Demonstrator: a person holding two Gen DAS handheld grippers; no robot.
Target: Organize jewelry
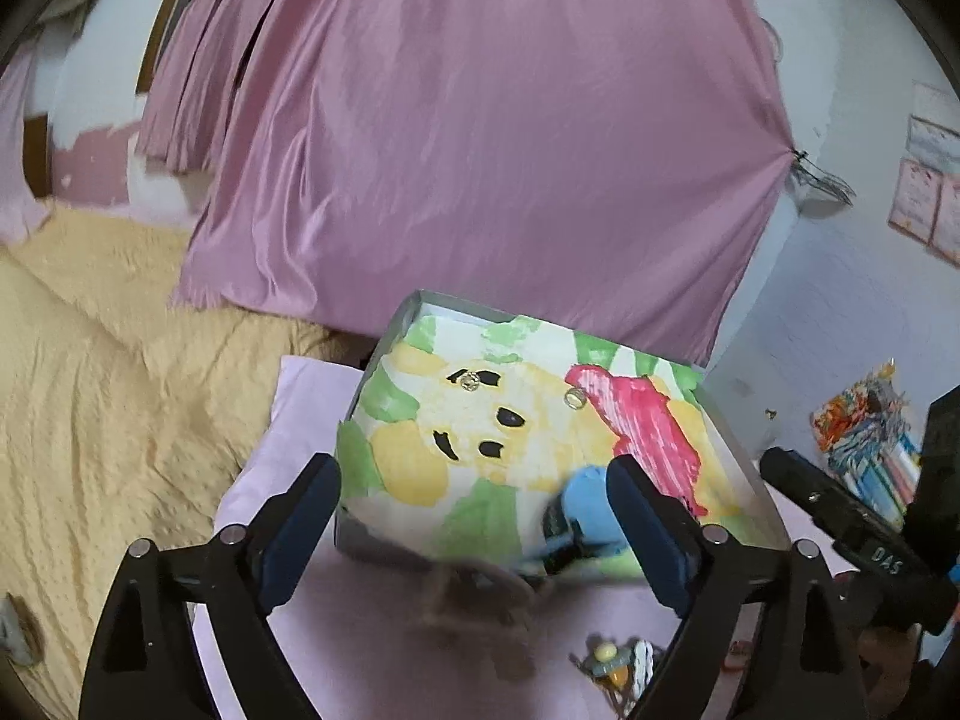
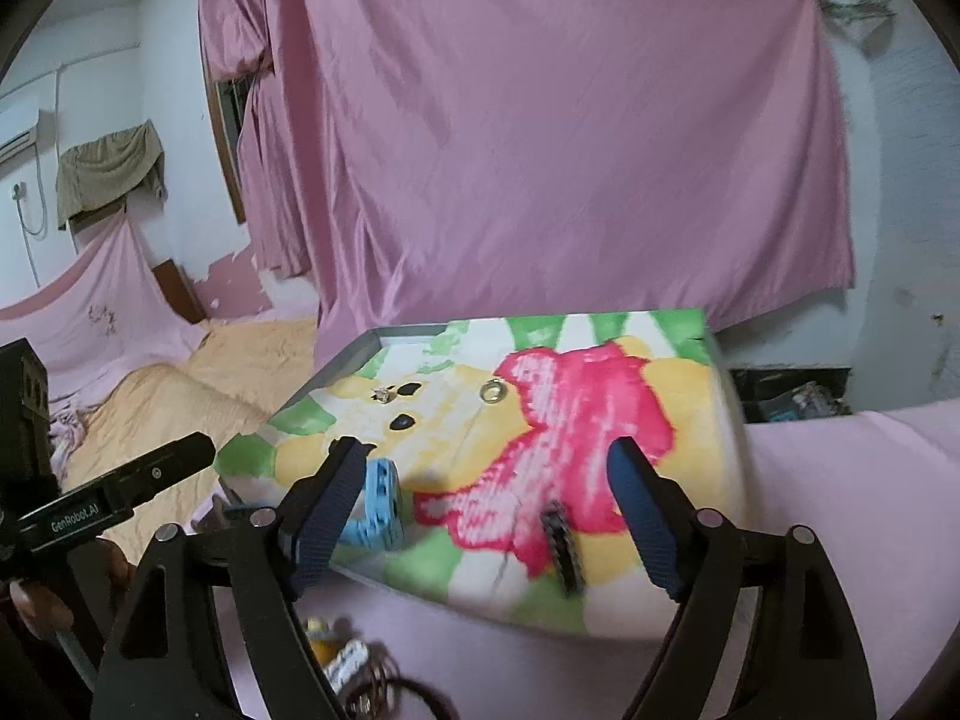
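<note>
A shallow grey tray (image 1: pixel 384 354) lined with a painted cloth (image 1: pixel 540 420) lies on a pale pink cloth (image 1: pixel 300 396). On the lining rest a gold ring (image 1: pixel 576 399) (image 2: pixel 493 390), a sparkly ring (image 1: pixel 468 381) (image 2: pixel 382 396), a blue watch (image 1: pixel 585 498) (image 2: pixel 378 504) and a dark band (image 2: pixel 563 549). My left gripper (image 1: pixel 474 474) hovers open over the tray's near edge, and the blue watch lies just inside its right finger. My right gripper (image 2: pixel 486 450) is open above the near half of the lining, and its pads touch nothing.
Loose trinkets (image 1: pixel 618 660) (image 2: pixel 342 654) and a blurred brown cord (image 1: pixel 474 594) lie in front of the tray. A yellow bedspread (image 1: pixel 90 390) spreads to the left, and a pink curtain (image 1: pixel 480 150) hangs behind. A colourful bag (image 1: pixel 864 438) stands at the right.
</note>
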